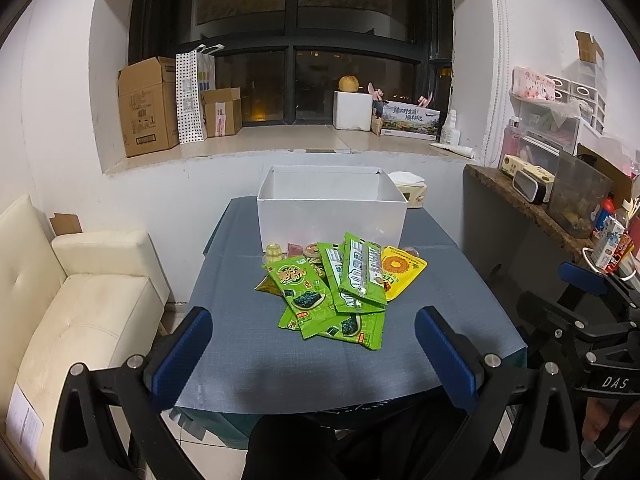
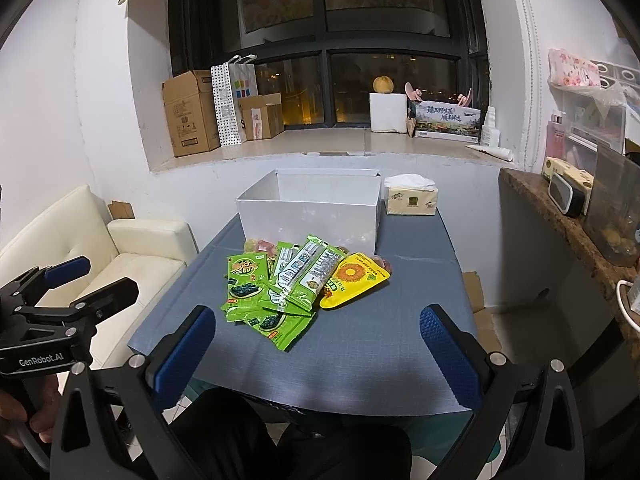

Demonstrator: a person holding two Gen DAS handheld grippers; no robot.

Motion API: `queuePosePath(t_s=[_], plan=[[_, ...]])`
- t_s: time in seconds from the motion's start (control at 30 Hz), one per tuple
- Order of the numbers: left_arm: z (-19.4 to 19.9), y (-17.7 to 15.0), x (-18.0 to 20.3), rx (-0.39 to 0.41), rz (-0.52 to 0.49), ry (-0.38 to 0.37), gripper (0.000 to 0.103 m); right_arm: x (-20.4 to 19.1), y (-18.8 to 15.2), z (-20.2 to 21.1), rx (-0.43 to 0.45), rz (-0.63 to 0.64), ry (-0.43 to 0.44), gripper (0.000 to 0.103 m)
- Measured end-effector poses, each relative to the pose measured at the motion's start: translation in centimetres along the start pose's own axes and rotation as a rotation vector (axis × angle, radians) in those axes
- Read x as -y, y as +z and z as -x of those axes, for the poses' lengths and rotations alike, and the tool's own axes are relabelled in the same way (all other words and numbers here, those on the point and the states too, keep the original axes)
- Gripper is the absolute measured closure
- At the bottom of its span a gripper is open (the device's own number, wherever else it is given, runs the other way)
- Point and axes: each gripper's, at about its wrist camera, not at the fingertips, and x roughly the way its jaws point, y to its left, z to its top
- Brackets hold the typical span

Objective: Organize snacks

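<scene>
Bare blue bench point(image 1: 320, 360) lies open between the spread jaws and the snack pile point(image 1: 336, 288) — a clear approach from the near edge. Beyond, the white box point(image 1: 332, 216) stands open-topped just behind the pile, a tissue pack point(image 2: 412, 200) beside it — sofa point(image 1: 80, 320) left, counter point(image 2: 560, 220) right.

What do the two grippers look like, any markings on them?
Both are black angular frames with silver bolts and ribbed blue finger pads. The left gripper reads "GenRobot.AI" on its side; the right gripper shows "DAS". No cables visible.
</scene>
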Motion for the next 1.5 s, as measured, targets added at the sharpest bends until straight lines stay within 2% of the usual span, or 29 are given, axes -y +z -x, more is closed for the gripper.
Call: queuePosePath(t_s=[1.5], plan=[[-0.03,-0.06,-0.09,-0.004,-0.006,0.003,0.000,-0.13,-0.18,0.02,-0.003,-0.005,0.010,0.000]])
